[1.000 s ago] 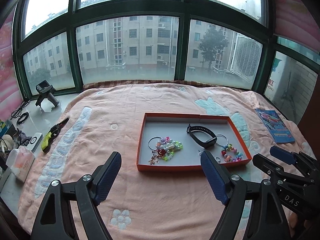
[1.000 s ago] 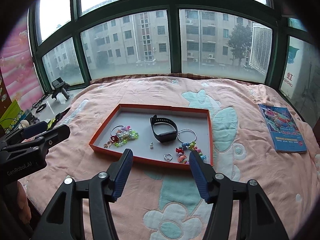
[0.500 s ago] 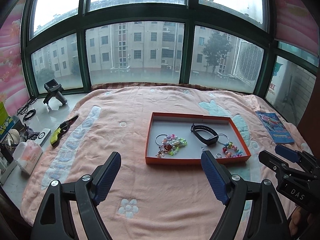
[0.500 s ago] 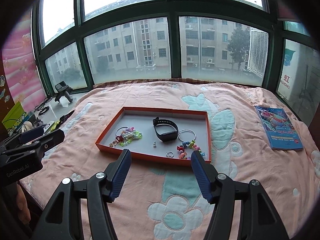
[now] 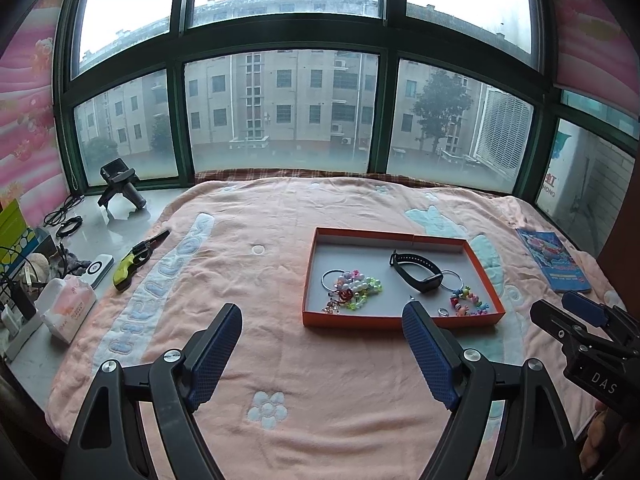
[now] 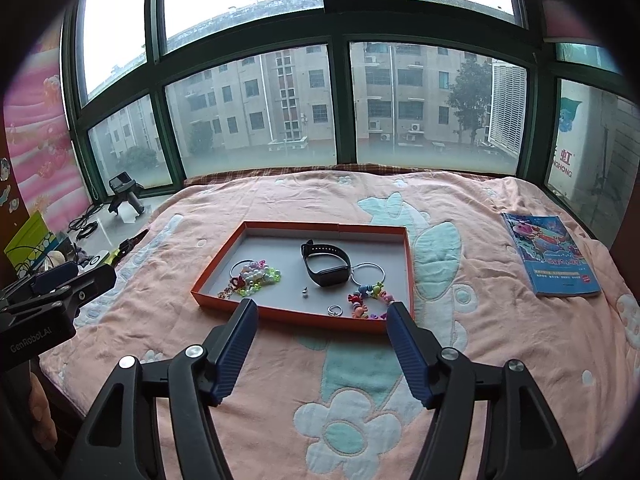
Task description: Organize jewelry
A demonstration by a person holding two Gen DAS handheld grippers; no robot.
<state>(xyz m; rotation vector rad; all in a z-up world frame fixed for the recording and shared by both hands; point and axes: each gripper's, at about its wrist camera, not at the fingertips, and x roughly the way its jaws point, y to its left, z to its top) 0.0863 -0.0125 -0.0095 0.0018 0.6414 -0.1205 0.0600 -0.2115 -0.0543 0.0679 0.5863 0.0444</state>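
Jaws on my left gripper (image 5: 322, 322) stand wide apart with nothing between them, hanging over the pink blanket (image 5: 248, 280) short of the orange tray (image 5: 384, 322). My right gripper (image 6: 318, 314) is also apart and empty; its jaws have just been opening, and its blue fingertips (image 6: 244, 316) sit in line with the tray's near edge without touching it. The jewelry lies inside the tray: a pile of coloured bead bracelets (image 6: 254, 276) at the left, a black wristband (image 6: 326, 266) in the middle, a thin metal bangle (image 6: 368, 274) just beside it, a string of bright beads (image 6: 370, 306) toward the near right corner, a small ring (image 6: 334, 311) and a tiny stud (image 6: 305, 292) on the grey floor. For writing, I read "DAS" on the right gripper's body in the left view and "GenRobot.AI" on the left gripper's body in the right view; red characters with "HONG" show on a sign outside the window (image 5: 550, 190). A blue book (image 6: 550, 254) lies on the blanket well right of the tray; its title is too small to read. Only my left view shows the tissue pack (image 5: 68, 308) clearly, and the whole toy revolver (image 5: 136, 260) on the sill.
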